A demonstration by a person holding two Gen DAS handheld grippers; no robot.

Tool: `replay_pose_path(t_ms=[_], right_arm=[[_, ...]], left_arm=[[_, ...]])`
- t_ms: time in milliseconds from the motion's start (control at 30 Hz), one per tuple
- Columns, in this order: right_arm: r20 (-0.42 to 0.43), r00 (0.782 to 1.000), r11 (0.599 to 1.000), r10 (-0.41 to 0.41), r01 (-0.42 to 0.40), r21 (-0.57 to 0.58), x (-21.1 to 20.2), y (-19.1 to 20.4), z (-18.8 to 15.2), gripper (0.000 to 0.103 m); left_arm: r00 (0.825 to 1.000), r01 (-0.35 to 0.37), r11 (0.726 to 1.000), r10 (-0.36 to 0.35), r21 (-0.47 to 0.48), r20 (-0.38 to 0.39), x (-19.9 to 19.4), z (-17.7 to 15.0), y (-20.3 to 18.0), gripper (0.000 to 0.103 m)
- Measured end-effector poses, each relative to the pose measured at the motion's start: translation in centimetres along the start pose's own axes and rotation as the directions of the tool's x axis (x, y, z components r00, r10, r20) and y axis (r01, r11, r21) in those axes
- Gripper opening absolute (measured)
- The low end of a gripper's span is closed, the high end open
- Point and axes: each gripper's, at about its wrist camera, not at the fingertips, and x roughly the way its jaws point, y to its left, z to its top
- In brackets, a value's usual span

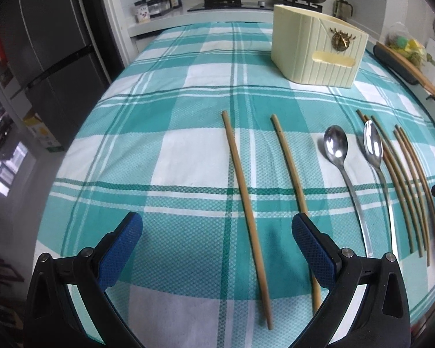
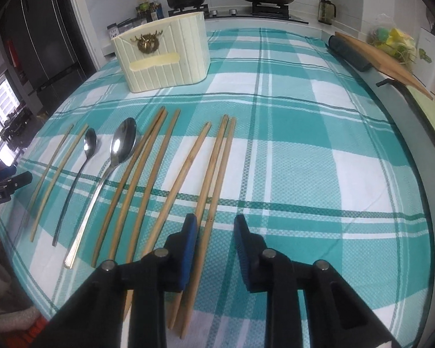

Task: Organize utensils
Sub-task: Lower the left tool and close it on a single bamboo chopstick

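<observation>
Both tongs are seen released, with nothing pinched. Between the wide-spread fingers of the left tongs (image 1: 217, 261) one chopstick (image 1: 246, 211) is framed, a second (image 1: 293, 185) running under the right-hand pad. The right tongs (image 2: 214, 249) are held narrower above a pair of chopsticks (image 2: 214, 179), whose lower ends are covered by the left pad. Two spoons (image 2: 116, 148) are laid further left of them. Ahead of both, a cream holder (image 2: 165, 55) is stood on the checked worktop (image 2: 319, 159).
</observation>
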Motion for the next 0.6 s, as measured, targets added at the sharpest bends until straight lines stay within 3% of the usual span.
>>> replay_pose_path(t_ms=[400,533,600], right_arm=[[-0.107,0.989,0.99,-0.097,0.086,-0.11,2.2,1.1,1.1,0.022],[-0.134,0.987,0.988,-0.091,0.073,-0.135,2.8,1.0,2.2,0.022],[-0.153,0.985,0.99,-0.079,0.06,-0.129,3.2,0.6,3.0,0.022]], left_arm=[[0.997,-0.033,0.996,0.038,0.078,-0.07,3.5,1.2,0.3,0.102],[0.993,0.011,0.996,-0.001,0.088,-0.119,5.3,2.9,0.6,0.1],[0.989,0.056,0.995,-0.044,0.081,-0.143,6.0,3.9,0.7,0.093]])
